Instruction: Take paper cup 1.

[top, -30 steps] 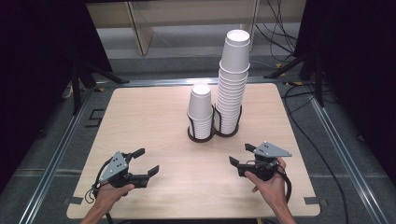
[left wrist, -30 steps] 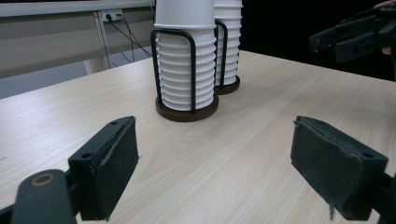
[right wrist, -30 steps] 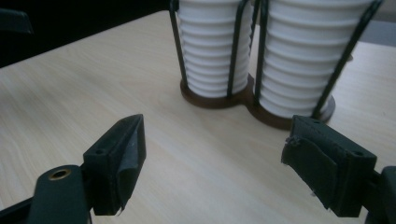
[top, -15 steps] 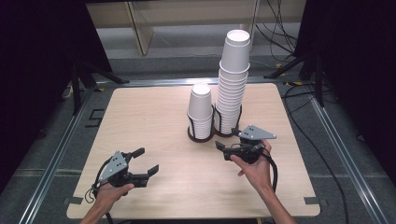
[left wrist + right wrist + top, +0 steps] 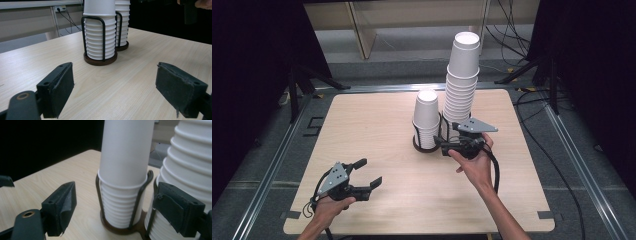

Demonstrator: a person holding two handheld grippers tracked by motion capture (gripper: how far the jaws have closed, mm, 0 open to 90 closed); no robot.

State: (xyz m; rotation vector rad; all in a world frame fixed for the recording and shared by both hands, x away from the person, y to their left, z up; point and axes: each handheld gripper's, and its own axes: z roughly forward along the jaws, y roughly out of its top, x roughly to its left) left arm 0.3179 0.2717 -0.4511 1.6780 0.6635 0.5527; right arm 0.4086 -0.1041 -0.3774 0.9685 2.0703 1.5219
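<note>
Short stack of white paper cups (image 5: 427,117) sits in a black wire holder (image 5: 427,145) at table centre, just far of the right gripper (image 5: 447,146). In the right gripper view the short stack (image 5: 124,175) stands between the jaws, which are spread wide w/ nothing pinched; pads apart from the cups, not touching. Tall stack (image 5: 460,80) is just right of the short one, in its own wire holder, close behind the right gripper's far jaw (image 5: 190,177).

Left gripper (image 5: 368,175) rests at near-left of the table, well apart from both stacks, jaws also spread, empty. In its own view the short stack (image 5: 100,32) is ahead, tall stack (image 5: 122,22) behind it.

Surface: light wood table (image 5: 362,125) w/ rounded corners, bare apart from the holders. Metal rails run along left & right sides on grey floor. Room dark at both sides; cables (image 5: 512,30) at far right, pale shelf unit (image 5: 362,20) far back.

Count: 2 cup stacks, 2 holders, 2 grippers, 2 hands. Cups per stack can't be counted exactly.
</note>
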